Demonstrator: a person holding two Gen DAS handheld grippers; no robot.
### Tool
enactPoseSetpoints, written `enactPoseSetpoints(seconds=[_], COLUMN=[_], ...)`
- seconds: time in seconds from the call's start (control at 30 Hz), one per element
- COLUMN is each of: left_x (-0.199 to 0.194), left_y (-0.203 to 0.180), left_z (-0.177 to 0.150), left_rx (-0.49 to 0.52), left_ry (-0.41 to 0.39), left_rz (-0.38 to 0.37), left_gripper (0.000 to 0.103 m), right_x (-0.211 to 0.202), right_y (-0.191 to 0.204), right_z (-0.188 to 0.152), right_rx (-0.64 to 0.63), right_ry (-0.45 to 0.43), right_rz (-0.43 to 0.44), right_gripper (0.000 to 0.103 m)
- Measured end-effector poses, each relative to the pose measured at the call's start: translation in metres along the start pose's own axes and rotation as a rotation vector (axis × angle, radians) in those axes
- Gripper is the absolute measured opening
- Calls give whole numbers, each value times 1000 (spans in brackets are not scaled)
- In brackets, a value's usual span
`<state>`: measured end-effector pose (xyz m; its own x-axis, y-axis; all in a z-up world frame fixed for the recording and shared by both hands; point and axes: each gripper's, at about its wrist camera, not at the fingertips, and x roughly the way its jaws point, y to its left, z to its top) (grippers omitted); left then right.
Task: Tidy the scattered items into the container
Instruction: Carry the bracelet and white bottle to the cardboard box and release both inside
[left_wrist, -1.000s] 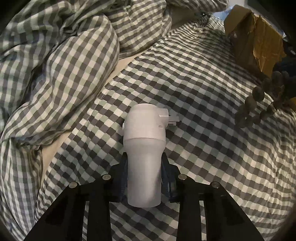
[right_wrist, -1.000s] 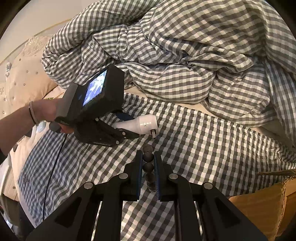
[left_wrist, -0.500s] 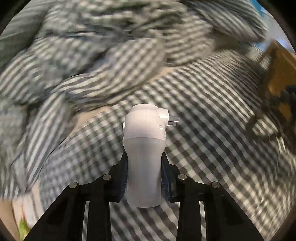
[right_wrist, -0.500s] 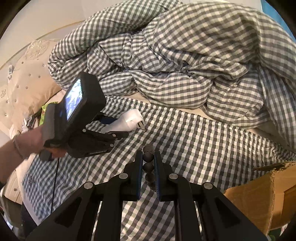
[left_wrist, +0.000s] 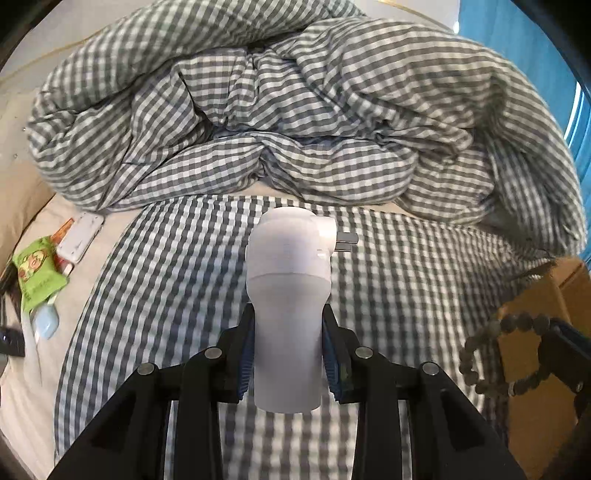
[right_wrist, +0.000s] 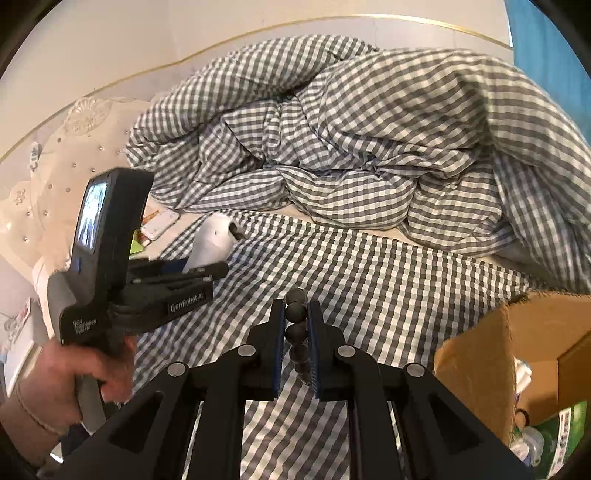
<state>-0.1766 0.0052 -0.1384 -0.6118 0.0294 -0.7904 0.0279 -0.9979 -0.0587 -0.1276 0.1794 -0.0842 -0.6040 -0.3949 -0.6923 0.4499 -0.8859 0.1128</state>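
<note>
- Our left gripper (left_wrist: 288, 354) is clamped on the frosted neck of the white plug-in lamp (left_wrist: 288, 295), centre of the left wrist view, its prongs pointing right.
- Our right gripper (right_wrist: 295, 343) is pinched tight on the dark bead bracelet (right_wrist: 297, 332), which hangs as a loop at the lower right of the left wrist view.
- The cardboard box (right_wrist: 517, 354) sits at the lower right of the right wrist view, open, with things already inside.
- To do this well, we should carry both loads over the box's opening, clear the torn flap, lower, then release one gripper at a time.
- Below lies the checked bed sheet (left_wrist: 406, 280); a rumpled checked duvet (left_wrist: 295, 110) fills the upper frame, and small packets (left_wrist: 37, 277) lie at the left edge.
</note>
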Motion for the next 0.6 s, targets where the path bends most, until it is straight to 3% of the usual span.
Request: enactPoseSetpoints(seconds=[0.1, 0.3, 0.6], left_x=[-28, -84, -137], left_y=[-12, -32, -94], left_z=[-11, -21, -33], left_rx=[36, 39, 100], left_ry=[-45, -125, -183], left_rz=[31, 19, -62], left_gripper=[33, 33, 33], right_x=[-24, -78, -160], right_y=[3, 1, -44], right_z=[-5, -15, -30], right_rx=[-3, -4, 31], right_ry=[-28, -95, -173], right_rz=[-7, -54, -181], right_gripper=[11, 11, 11])
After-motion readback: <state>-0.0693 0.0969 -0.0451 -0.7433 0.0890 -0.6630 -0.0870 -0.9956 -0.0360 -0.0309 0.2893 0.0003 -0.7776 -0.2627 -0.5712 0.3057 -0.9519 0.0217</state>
